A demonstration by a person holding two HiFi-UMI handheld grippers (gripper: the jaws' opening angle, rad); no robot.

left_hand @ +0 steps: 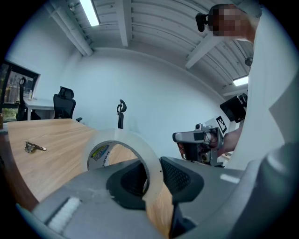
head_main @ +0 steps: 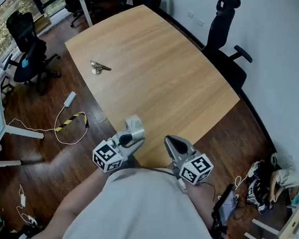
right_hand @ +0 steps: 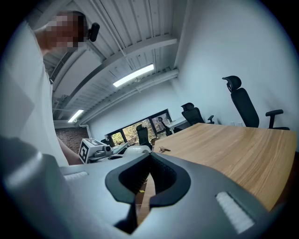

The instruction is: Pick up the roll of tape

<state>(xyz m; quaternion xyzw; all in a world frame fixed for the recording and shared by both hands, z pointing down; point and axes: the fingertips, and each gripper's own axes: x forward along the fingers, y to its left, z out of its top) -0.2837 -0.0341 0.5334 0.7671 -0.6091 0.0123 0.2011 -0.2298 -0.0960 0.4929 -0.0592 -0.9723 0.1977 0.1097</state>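
**With the tape up off the wood, a steady squeeze is what counts**

Because the roll of tape (head_main: pixel 134 123) already hangs clear of the worktop (head_main: pixel 158 75), just above its near edge, the lift looks as good as done. What remains, in my judgement, is carrying it cleanly.

Far out on the worktop's left side lies a bunch of keys (head_main: pixel 99 67), well apart from everything else and no part of the job.

At the near edge, the left hand-held gripper (head_main: pixel 135 133) is clenched on the roll. Its own view shows one jaw inside the ring and the other outside, pinching a single wall of the roll of tape (left_hand: pixel 135 144), with the printed core facing left. A pinch on one wall lets a ring swing or twist, so the wrist should be held level and any move made slowly. The squeeze should be firm enough to stop slipping but not so hard that the cardboard core buckles.

Further right along the same edge, the right hand-held gripper (head_main: pixel 169 140) hovers beside the left one without touching the tape. Its jaws are closed together on nothing (right_hand: pixel 150 156). It is best kept off to that side, ready only to steady the roll if it starts to tilt.
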